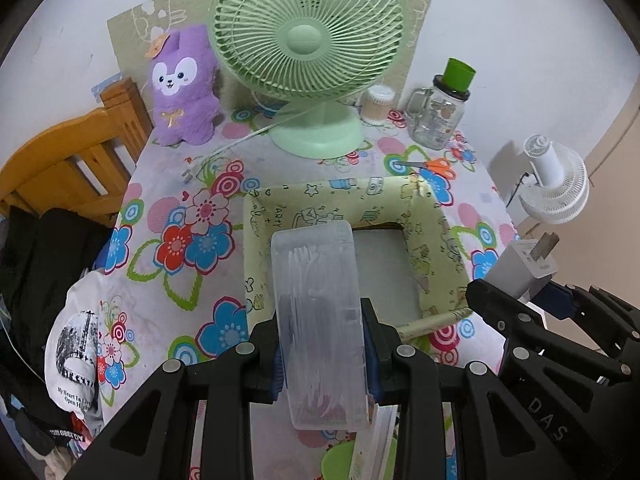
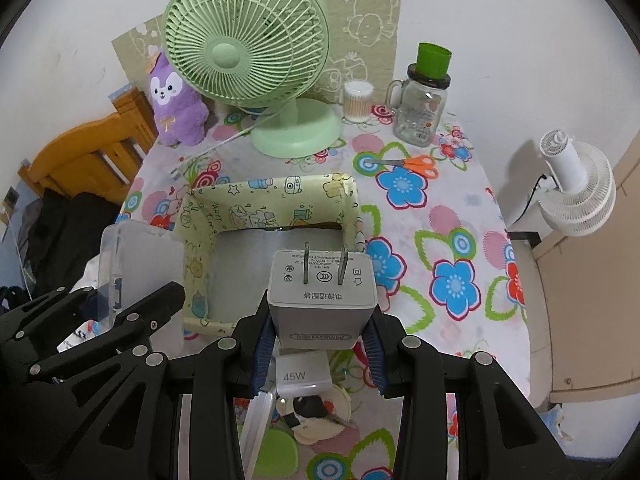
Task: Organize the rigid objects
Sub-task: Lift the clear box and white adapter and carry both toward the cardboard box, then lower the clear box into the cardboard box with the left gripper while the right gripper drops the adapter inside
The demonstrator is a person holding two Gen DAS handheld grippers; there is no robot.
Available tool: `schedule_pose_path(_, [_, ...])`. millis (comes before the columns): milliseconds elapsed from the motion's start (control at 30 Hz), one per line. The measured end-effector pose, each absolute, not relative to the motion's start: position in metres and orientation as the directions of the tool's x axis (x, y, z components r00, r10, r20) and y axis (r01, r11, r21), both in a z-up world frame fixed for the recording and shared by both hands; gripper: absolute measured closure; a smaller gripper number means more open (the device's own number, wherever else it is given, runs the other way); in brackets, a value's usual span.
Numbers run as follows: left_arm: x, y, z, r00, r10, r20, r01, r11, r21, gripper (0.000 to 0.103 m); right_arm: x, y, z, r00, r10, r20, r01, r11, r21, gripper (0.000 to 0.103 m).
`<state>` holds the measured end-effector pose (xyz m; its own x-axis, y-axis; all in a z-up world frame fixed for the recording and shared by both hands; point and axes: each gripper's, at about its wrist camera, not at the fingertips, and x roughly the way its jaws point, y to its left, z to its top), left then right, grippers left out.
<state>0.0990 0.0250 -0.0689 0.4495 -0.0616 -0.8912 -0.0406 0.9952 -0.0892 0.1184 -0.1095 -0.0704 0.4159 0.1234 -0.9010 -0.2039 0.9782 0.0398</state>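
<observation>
My left gripper (image 1: 325,346) is shut on a clear plastic case (image 1: 320,320) and holds it above the near edge of a yellow-green patterned box (image 1: 340,196). The case also shows at the left in the right wrist view (image 2: 136,268). My right gripper (image 2: 320,332) is shut on a white power adapter (image 2: 322,286) with its two prongs pointing forward, above the near side of the same box (image 2: 264,196). The adapter (image 1: 524,268) and the right gripper (image 1: 520,304) also show at the right in the left wrist view. The box's floor looks bare.
On the flowered tablecloth (image 2: 440,216) stand a green desk fan (image 2: 248,60), a purple plush (image 2: 176,104), a cotton-swab tub (image 2: 358,100), a glass jar with a green cup (image 2: 424,100) and orange scissors (image 2: 416,164). A second adapter marked 45W (image 2: 300,376) lies below. A wooden chair (image 1: 68,160) is left.
</observation>
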Motion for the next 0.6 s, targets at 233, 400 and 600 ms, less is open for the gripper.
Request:
schedule_pose_path(233, [0.112,0.028,-0.085,0.422,-0.05,-0.905,-0.053,0.995,-0.079,0.072,0.134,-0.108,-0.087,0.389,0.113,-0.914,-0.207,0.978,0.033,0.06])
schedule_pose_path(400, [0.12,0.03,-0.101,0.391,-0.045,-0.919,-0.06,0.995,-0.074,0.072,0.145,-0.106,-0.101,0.363,0.104,-0.926,-0.208,0.978,0.028,0.06])
schedule_pose_path(600, [0.13,0.032,-0.114,0.368,-0.04,-0.929,-0.07,0.995,-0.07,0.073,0.153,-0.105,-0.122,0.317,0.095,-0.944,-0.21,0.977,0.028,0.06])
